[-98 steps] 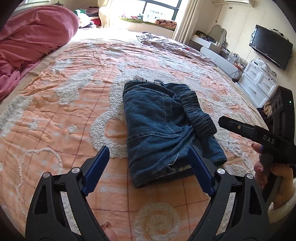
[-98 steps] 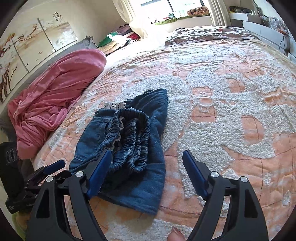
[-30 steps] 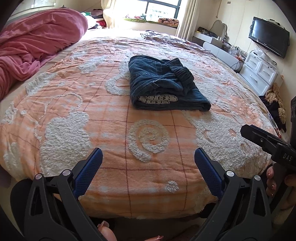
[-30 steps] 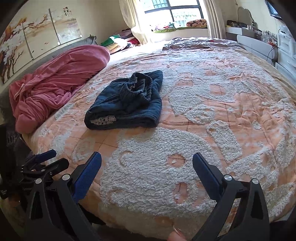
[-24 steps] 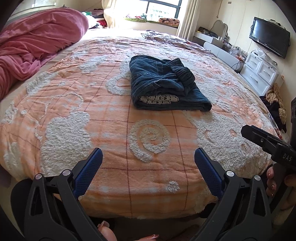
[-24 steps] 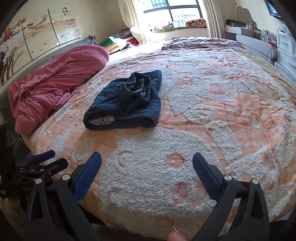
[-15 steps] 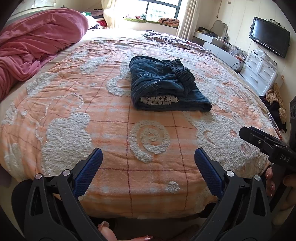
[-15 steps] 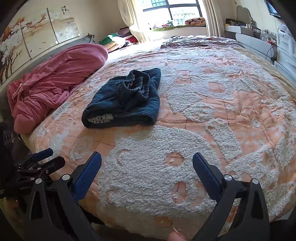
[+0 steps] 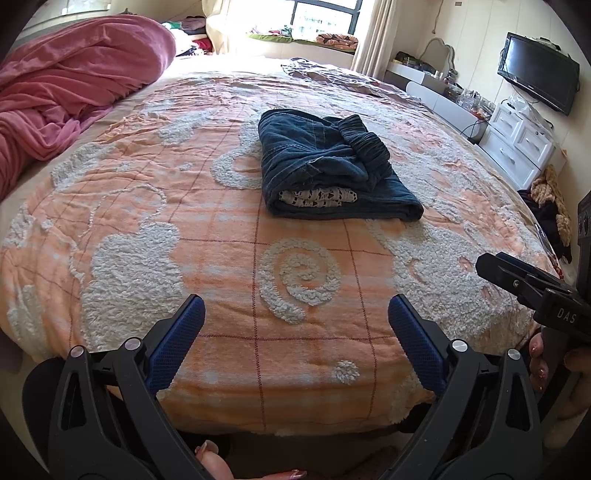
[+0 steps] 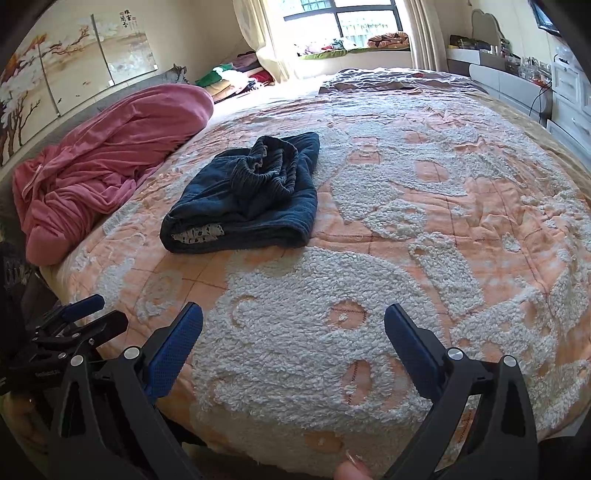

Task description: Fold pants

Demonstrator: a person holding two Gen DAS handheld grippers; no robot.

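Pants (image 9: 332, 173) folded, mid-bed (image 9: 110, 258). Left claw (image 9: 295, 332) and right claw (image 10: 293, 339) wide, empty, well short of pants. Risk: bunched waistband on top springs loose, unfolding bundle.

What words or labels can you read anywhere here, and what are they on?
"DAS": white letters on the right gripper, seen from the left wrist.
Small grey print on the left gripper: too blurred to read.
Black characters on the wall painting: too small to read.
Nothing legible on the pants or TV.
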